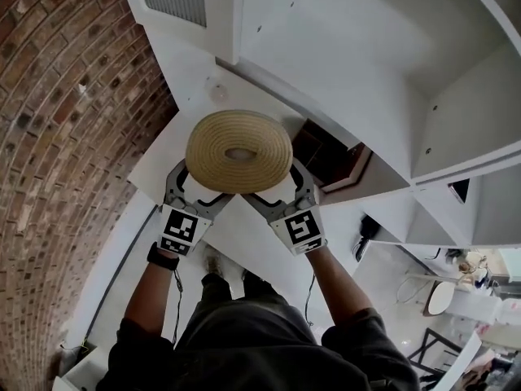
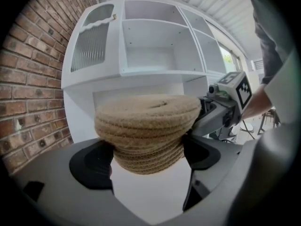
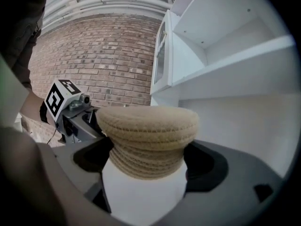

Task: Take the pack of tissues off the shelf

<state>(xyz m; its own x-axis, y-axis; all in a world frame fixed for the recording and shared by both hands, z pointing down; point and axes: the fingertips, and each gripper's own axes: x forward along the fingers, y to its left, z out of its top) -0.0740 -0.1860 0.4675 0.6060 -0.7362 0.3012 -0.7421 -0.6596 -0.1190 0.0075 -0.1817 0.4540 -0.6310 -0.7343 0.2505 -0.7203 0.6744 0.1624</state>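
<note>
A round, straw-coloured woven rope holder [image 1: 238, 151] with a wider lid and a slot in its top is held in the air in front of the white shelf unit [image 1: 342, 63]. My left gripper [image 1: 194, 195] is shut on its lower body from the left. From the right, my right gripper [image 1: 282, 194] is shut on that same body. The left gripper view has the holder [image 2: 146, 131] between the dark pads [image 2: 91, 164], with the right gripper [image 2: 225, 102] beyond it. In the right gripper view the holder [image 3: 148, 138] fills the jaws. No tissue shows.
A brick wall [image 1: 57, 137] runs along the left. The white unit's open compartments [image 2: 157, 46] look bare, and a slatted door [image 2: 91, 44] is at its upper left. A white ledge [image 1: 159, 165] lies under the holder. The person's legs and floor are below.
</note>
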